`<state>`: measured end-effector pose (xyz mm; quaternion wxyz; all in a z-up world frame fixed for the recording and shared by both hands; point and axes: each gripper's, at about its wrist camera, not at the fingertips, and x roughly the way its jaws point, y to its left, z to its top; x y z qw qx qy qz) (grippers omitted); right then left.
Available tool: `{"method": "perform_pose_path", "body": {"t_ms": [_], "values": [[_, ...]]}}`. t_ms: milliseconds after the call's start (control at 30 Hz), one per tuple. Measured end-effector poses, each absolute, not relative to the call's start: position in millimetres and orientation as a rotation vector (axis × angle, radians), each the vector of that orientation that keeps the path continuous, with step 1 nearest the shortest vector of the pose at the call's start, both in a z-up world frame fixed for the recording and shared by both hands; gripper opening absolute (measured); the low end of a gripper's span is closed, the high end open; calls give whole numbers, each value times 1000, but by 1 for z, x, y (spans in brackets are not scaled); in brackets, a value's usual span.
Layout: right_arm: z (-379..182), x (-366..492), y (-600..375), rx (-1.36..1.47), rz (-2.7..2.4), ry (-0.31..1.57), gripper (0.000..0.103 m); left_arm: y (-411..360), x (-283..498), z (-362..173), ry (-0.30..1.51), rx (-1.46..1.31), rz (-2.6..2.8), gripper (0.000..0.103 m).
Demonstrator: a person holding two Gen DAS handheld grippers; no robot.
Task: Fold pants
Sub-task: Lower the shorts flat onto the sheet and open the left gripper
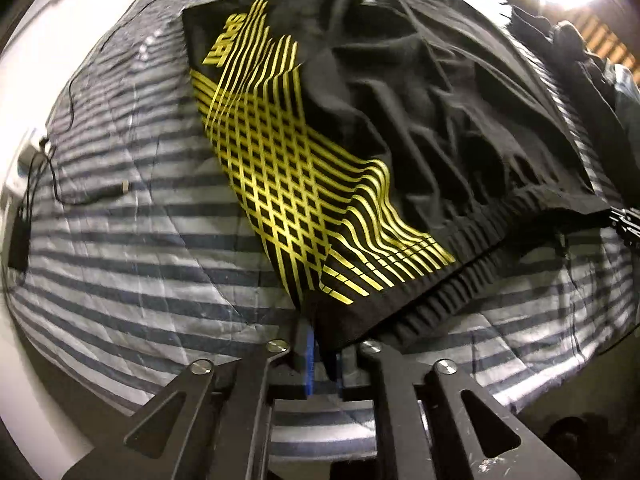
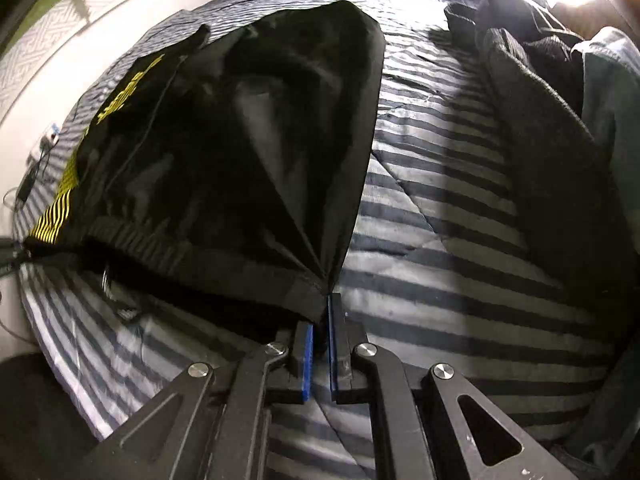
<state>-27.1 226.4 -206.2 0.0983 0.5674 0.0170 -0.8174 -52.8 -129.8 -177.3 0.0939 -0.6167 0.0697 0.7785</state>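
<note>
A striped bedspread [image 1: 120, 240] filled both views. Black pants [image 1: 400, 120] with a yellow pattern lay across it toward twelve o'clock. The left gripper [image 1: 318, 354] pinched one waistband corner; the right gripper [image 2: 320, 320] clenched the other corner.

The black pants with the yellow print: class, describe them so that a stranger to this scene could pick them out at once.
Start from the striped bedspread that fills both views. Across its middle lie the black pants, their ribbed waistband nearest the cameras, one corner in each gripper. Unlike the plain dark clothes heaped at the right, they bear a yellow lattice print along one side.
</note>
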Motion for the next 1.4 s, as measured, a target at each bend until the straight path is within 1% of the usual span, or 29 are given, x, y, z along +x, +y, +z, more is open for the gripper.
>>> {"method": "perform_pose_path", "body": {"t_ms": [33,67,100,133,300,333,367,400,433,500,567,667,700,733,767,800,833,967,1000,1100,1133,1167,1233,1267,1300,1333,1367,1400], "values": [[-205,-25,227,1680,-2408,75,12,-129,-53,-170,245,-1818,2315,30],[-202,-23,228,1677,-2404,97,21,-130,-52,-164,268,-1799,2319,36],[-198,-21,230,1669,-2400,115,28,-134,-51,-155,290,-1770,2315,44],[-193,-22,232,1662,-2403,121,32,-133,-50,-150,304,-1755,2311,45],[-174,-16,240,1640,-2383,6,38,-132,-39,-122,371,-1680,2321,45],[-169,-17,240,1627,-2379,11,40,-136,-44,-120,379,-1653,2327,45],[-167,-16,238,1622,-2382,31,42,-133,-41,-115,402,-1624,2342,45],[-167,-16,236,1622,-2391,77,46,-128,-29,-109,441,-1602,2366,45],[-168,-16,233,1636,-2399,146,47,-125,-25,-110,480,-1609,2365,45],[-170,-11,228,1652,-2335,178,47,-120,-8,-114,470,-1668,2295,45],[-166,-6,228,1643,-2284,157,47,-124,-2,-125,479,-1702,2265,45],[-155,-4,236,1585,-2284,29,51,-126,-1,-129,449,-1706,2265,45],[-151,-7,237,1554,-2304,-21,53,-125,-2,-128,438,-1693,2269,48],[-151,-10,235,1546,-2305,-45,54,-120,-5,-128,439,-1674,2271,53],[-153,-12,231,1546,-2291,-51,54,-115,-7,-131,463,-1656,2267,56],[-155,-13,223,1541,-2266,-39,54,-111,-9,-134,497,-1648,2262,59],[-158,-12,209,1523,-2240,17,54,-106,-12,-140,523,-1656,2252,59],[-175,-3,162,1476,-2178,265,54,-102,-16,-150,515,-1678,2234,59],[-179,-2,153,1471,-2163,313,54,-103,-15,-151,513,-1679,2232,57],[-191,-5,133,1442,-2164,444,54,-103,-13,-156,522,-1683,2225,44],[-193,-7,128,1430,-2160,467,54,-103,-12,-157,523,-1683,2221,40],[-195,-8,125,1422,-2160,481,54,-103,-12,-159,527,-1687,2216,39],[-198,-14,119,1414,-2164,498,53,-101,-11,-161,547,-1679,2205,30],[-199,-17,119,1418,-2167,503,51,-101,-11,-162,559,-1680,2208,28],[-200,-20,119,1421,-2170,501,39,-100,-11,-164,559,-1683,2205,24],[-201,-23,120,1432,-2157,484,25,-100,-12,-164,558,-1685,2204,23],[-201,-25,120,1444,-2144,470,18,-100,-12,-164,554,-1687,2208,22],[-201,-26,120,1453,-2142,466,8,-100,-12,-163,552,-1686,2209,22]]}}
